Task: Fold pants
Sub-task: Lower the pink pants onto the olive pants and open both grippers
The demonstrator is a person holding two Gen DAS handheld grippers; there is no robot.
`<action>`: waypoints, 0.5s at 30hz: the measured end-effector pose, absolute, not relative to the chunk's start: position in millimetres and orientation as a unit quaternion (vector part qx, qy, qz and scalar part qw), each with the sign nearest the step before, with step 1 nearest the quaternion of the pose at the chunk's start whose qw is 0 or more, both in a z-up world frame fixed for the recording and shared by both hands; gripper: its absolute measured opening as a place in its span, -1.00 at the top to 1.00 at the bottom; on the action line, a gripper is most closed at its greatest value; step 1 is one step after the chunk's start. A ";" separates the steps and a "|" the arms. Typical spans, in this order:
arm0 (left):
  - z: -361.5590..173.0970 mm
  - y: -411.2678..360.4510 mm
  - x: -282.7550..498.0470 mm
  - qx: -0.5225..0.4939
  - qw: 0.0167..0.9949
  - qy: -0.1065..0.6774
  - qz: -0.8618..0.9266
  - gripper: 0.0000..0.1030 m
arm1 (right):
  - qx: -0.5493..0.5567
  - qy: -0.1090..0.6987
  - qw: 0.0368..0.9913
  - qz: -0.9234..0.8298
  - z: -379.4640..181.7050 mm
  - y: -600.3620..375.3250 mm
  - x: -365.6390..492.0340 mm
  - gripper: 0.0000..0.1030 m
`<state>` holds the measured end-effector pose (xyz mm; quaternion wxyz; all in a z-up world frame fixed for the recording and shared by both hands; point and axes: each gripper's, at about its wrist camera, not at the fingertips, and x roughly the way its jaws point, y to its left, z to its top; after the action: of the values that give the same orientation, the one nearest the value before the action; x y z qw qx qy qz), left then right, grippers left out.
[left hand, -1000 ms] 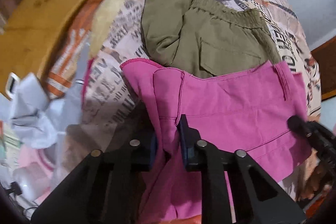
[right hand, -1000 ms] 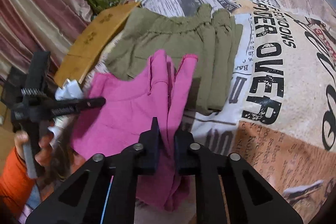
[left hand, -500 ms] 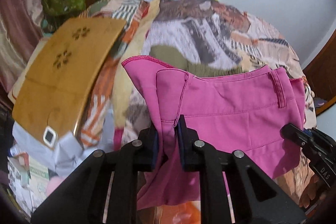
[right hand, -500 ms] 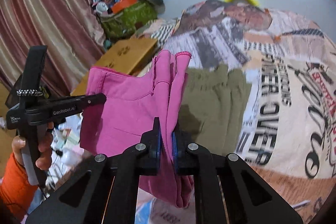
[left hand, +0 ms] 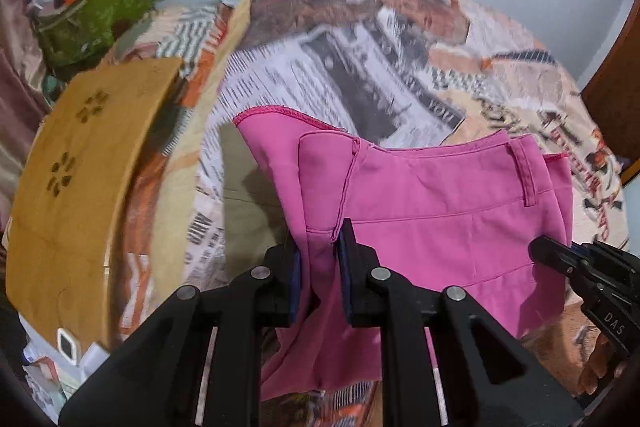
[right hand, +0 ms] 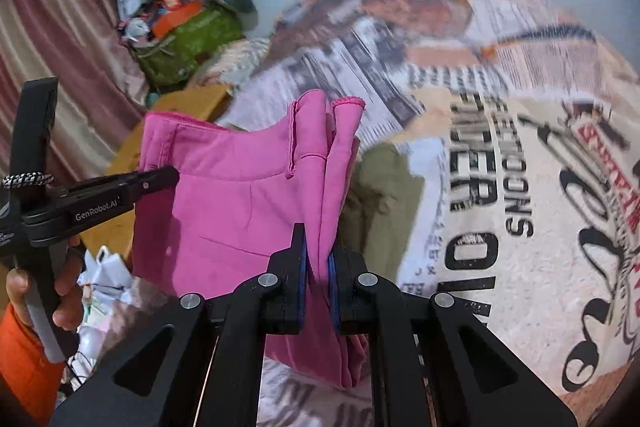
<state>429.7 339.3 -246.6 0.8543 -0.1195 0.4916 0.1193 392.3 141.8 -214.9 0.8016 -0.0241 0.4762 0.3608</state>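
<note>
Fabric fills both of my grips: my left gripper [left hand: 318,263] is pinched on one end of the pink pants [left hand: 432,223] at the waistband, and my right gripper [right hand: 316,259] is clamped on the bunched opposite end, so the garment hangs stretched between them above the bed. Beyond it, olive pants [right hand: 380,199] lie on the newsprint bedspread [right hand: 500,155] at about 1 o'clock from my right gripper, with a wooden board [left hand: 84,179] at 9 o'clock in the left view.
</note>
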 end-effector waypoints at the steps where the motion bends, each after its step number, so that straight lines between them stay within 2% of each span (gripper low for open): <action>1: -254.6 340.0 434.0 -0.120 0.850 0.499 0.120 0.63 | -0.026 0.482 0.799 0.359 -222.1 140.3 395.5 0.85; 6: -265.7 350.2 433.0 -0.110 0.861 0.482 0.121 0.16 | -0.049 0.471 0.806 0.357 -230.5 131.4 394.7 0.78; 8: -265.9 357.0 427.7 -0.113 0.861 0.478 0.128 0.02 | -0.061 0.463 0.810 0.354 -225.6 126.7 391.2 0.69; 12: -261.5 369.0 415.3 -0.108 0.859 0.478 0.149 -0.13 | -0.080 0.458 0.818 0.338 -214.7 115.9 386.2 0.67; 15: -249.2 376.0 403.1 -0.114 0.861 0.472 0.154 -0.13 | -0.064 0.461 0.819 0.336 -203.5 100.2 381.2 0.63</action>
<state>403.1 376.0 -249.2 0.8605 -0.1140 0.4718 0.1545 381.2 100.2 -203.5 0.8189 -0.0645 0.4609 0.3358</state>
